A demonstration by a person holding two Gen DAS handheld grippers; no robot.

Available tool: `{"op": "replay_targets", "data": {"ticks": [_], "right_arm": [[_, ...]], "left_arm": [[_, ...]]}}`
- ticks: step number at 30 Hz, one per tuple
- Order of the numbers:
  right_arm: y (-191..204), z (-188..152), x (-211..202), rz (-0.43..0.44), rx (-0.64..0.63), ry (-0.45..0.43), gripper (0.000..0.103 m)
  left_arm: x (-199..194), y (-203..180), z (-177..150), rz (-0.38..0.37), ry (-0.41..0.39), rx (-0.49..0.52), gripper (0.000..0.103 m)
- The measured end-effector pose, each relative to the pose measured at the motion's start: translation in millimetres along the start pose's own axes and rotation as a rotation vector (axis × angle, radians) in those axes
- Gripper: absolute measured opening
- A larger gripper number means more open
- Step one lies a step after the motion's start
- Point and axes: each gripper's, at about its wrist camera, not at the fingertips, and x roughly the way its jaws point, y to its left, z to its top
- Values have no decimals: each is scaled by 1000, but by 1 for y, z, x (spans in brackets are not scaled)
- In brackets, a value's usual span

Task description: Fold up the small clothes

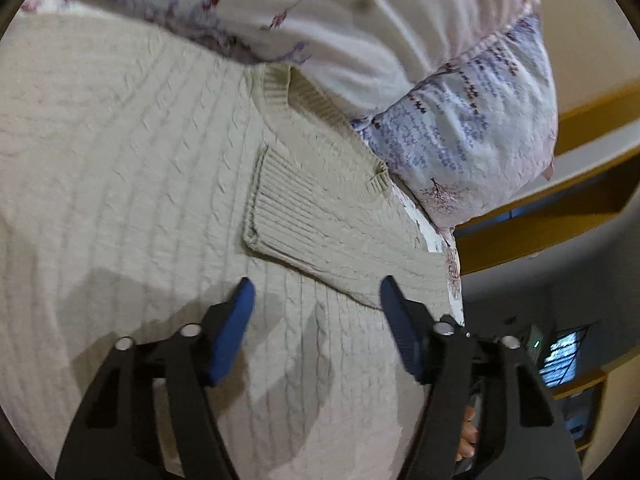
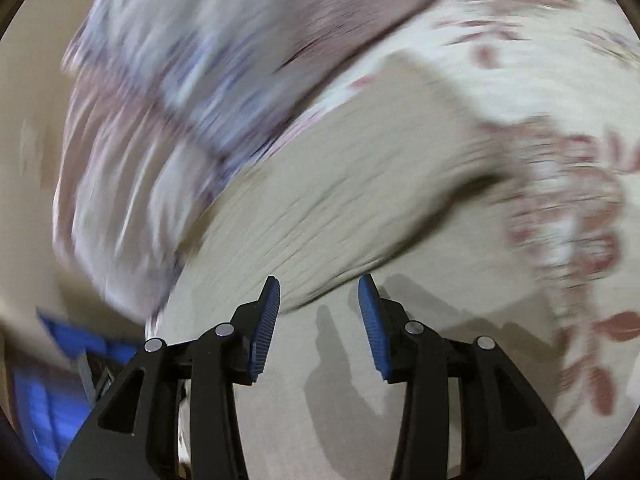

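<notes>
A beige cable-knit sweater (image 1: 140, 184) lies flat on a bed and fills most of the left wrist view. One sleeve with a ribbed cuff (image 1: 280, 208) is folded across its body, and the ribbed neckline (image 1: 304, 92) lies further up. My left gripper (image 1: 316, 292) is open and empty, hovering just above the sweater below the folded sleeve. The right wrist view is motion-blurred. It shows the sweater (image 2: 340, 208) with a folded part lying across it. My right gripper (image 2: 319, 288) is open and empty, close over the sweater near that fold's edge.
A floral pillow (image 1: 476, 128) lies against the sweater's right side, with white floral bedding (image 1: 340, 12) above. The bed's edge runs at the right, with wooden shelving (image 1: 560, 216) beyond. In the right wrist view, the pillow (image 2: 180, 92) is at left and the floral sheet (image 2: 560, 200) at right.
</notes>
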Motion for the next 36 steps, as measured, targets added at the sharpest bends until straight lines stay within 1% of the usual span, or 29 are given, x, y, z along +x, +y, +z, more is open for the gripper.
{"op": "replay_targets", "data": {"ticks": [1, 3, 5, 6, 8, 9, 10, 11, 12, 13, 14, 16, 18, 21, 22, 24, 25, 26, 28, 30, 31, 32, 33, 34, 35, 36], "right_arm": [[-11, 5, -5, -4, 46, -24, 43], [-23, 12, -7, -11, 88, -65, 43], [-28, 17, -10, -20, 106, -95, 43], [-30, 19, -9, -17, 116, -107, 43], [-36, 22, -9, -17, 120, -128, 42], [-36, 23, -10, -31, 112, -144, 42], [-34, 24, -10, -43, 104, -155, 41], [-33, 25, -10, -55, 96, -164, 36], [-28, 27, -7, -63, 88, -169, 32], [-24, 27, -7, -65, 73, -175, 20], [-18, 26, -8, -62, 47, -183, 12], [-5, 22, -12, -58, -13, -210, 10], [5, 15, -19, -72, -76, -244, 10], [3, 15, -17, -84, -64, -232, 10], [-1, 15, -15, -88, -49, -224, 10], [-3, 16, -13, -95, -41, -219, 10], [-4, 16, -12, -95, -36, -216, 10], [-5, 15, -11, -95, -34, -213, 10], [-4, 15, -10, -96, -32, -208, 10], [-6, 15, -10, -93, -19, -198, 11], [-8, 15, -10, -85, -4, -195, 15], [-11, 16, -10, -78, 14, -188, 22], [-13, 17, -10, -77, 27, -189, 26], [-15, 17, -11, -78, 36, -193, 28], [-16, 18, -11, -81, 44, -195, 28], [-17, 19, -10, -82, 46, -198, 28]], "left_arm": [[4, 2, 1, 5, 5, -16, 53], [10, 4, 4, -2, 11, -52, 45], [15, 6, 7, 3, 8, -65, 32], [17, 6, 10, 11, 3, -68, 29], [21, 6, 14, 25, -6, -72, 15], [23, 5, 17, 28, -13, -66, 12], [24, 4, 20, 32, -19, -56, 7], [26, 2, 23, 37, -24, -41, 5], [25, -1, 27, 47, -39, -18, 0], [23, -4, 30, 65, -58, 4, 0], [19, -6, 33, 74, -76, 20, 0], [4, -11, 38, 84, -131, 61, 0], [-12, -10, 41, 87, -166, 78, 0], [-21, 1, 37, 49, -108, 49, 0], [-22, 4, 34, 39, -89, 38, 3], [-22, 9, 25, 22, -54, 15, 23], [-21, 10, 21, 15, -46, 4, 41], [-20, 12, 17, 10, -45, -9, 49], [-16, 12, 12, -9, -25, -30, 52], [-4, 8, 10, -25, 2, -42, 52], [0, 6, 10, -25, 7, -42, 52], [4, 4, 11, -20, 10, -43, 52], [9, 2, 12, -13, 9, -51, 52], [13, 2, 14, -10, 7, -59, 48], [17, 2, 16, -6, 2, -68, 39], [21, 3, 19, -2, -4, -77, 32]]}}
